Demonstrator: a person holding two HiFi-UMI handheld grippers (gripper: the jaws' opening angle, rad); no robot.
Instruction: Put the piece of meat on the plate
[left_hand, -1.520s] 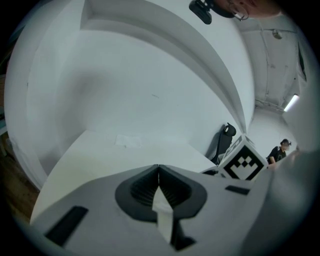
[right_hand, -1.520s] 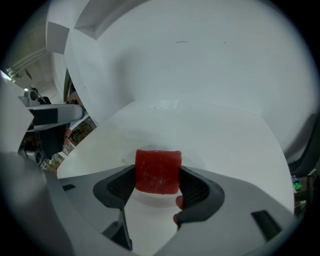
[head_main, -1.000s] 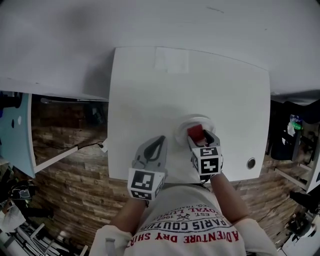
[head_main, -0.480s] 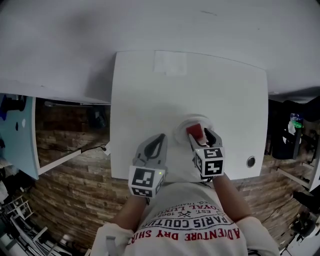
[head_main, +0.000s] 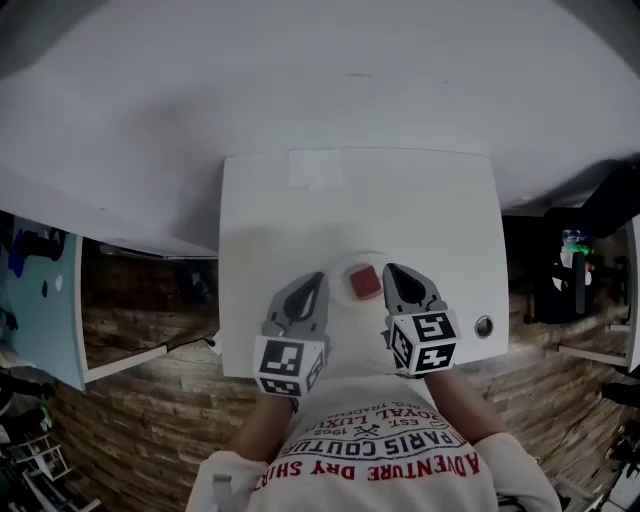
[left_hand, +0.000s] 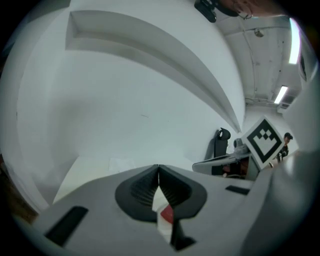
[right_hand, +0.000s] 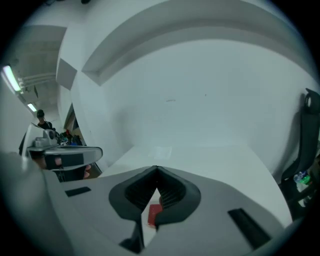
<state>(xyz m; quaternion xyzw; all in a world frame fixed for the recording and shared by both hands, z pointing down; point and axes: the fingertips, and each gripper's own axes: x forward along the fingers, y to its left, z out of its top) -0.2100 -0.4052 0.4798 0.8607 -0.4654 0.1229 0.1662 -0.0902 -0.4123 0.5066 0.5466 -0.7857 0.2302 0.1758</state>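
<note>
A red piece of meat (head_main: 364, 283) lies on a small round white plate (head_main: 341, 270) near the front of the white table (head_main: 270, 220). My left gripper (head_main: 319, 278) hovers just left of the plate, its jaws shut and empty. My right gripper (head_main: 393, 269) hovers just right of it, also shut on nothing. In the left gripper view the closed left gripper (left_hand: 158, 168) shows a sliver of the meat (left_hand: 167, 215) below it. The right gripper view likewise shows the shut right gripper (right_hand: 156, 169) above the meat (right_hand: 154, 215).
A round metal grommet (head_main: 484, 326) sits in the table's front right corner. A pale rectangular patch (head_main: 315, 168) marks the far edge by the white wall. A black chair (head_main: 575, 270) stands right of the table, above a wood-pattern floor (head_main: 140, 400).
The right gripper, earlier open around the meat on the plate, has lifted away and shut empty. The left gripper has risen too. The meat stays on the plate.
</note>
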